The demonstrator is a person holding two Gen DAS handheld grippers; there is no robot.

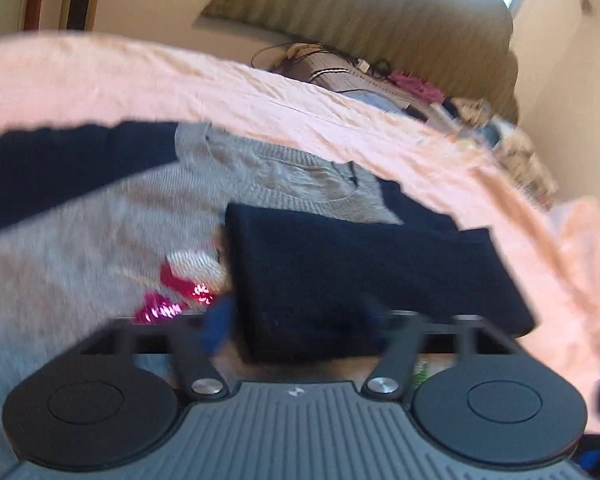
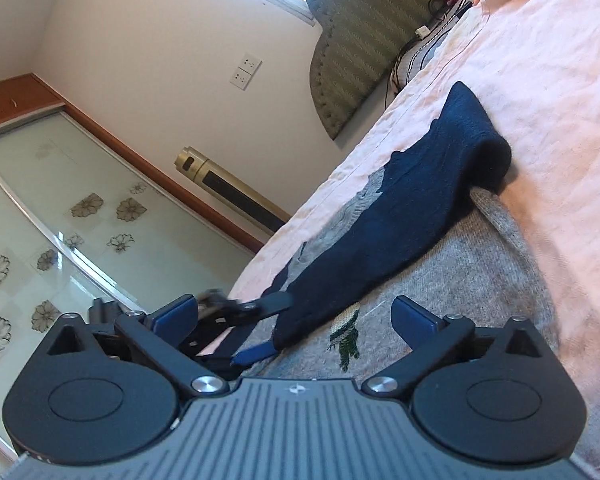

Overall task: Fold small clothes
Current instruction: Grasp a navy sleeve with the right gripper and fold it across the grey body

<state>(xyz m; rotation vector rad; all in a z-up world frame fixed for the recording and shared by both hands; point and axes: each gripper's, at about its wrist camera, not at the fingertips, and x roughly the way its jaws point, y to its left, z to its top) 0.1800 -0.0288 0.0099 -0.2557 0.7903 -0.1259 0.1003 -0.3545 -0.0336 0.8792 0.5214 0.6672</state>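
A small grey knit sweater point(image 1: 80, 248) with navy sleeves lies on a pink bed sheet point(image 1: 260, 92). One navy sleeve point(image 1: 360, 272) is folded across the grey body. My left gripper point(image 1: 300, 316) sits over the end of this sleeve, with the cloth between its blue fingers point(image 1: 216, 328); the view is blurred. In the right wrist view the sweater point(image 2: 460, 272) and the folded navy sleeve point(image 2: 400, 216) lie ahead. My right gripper point(image 2: 296, 316) is open and empty just above the grey body. The left gripper point(image 2: 256, 332) shows at the sleeve's near end.
A padded olive headboard point(image 1: 380, 12) stands at the bed's head, with cables, a striped cloth and pink items point(image 1: 416, 84) below it. In the right wrist view a gold tower appliance point(image 2: 228, 184), wall sockets point(image 2: 246, 72) and a glass wardrobe door point(image 2: 60, 240) stand beside the bed.
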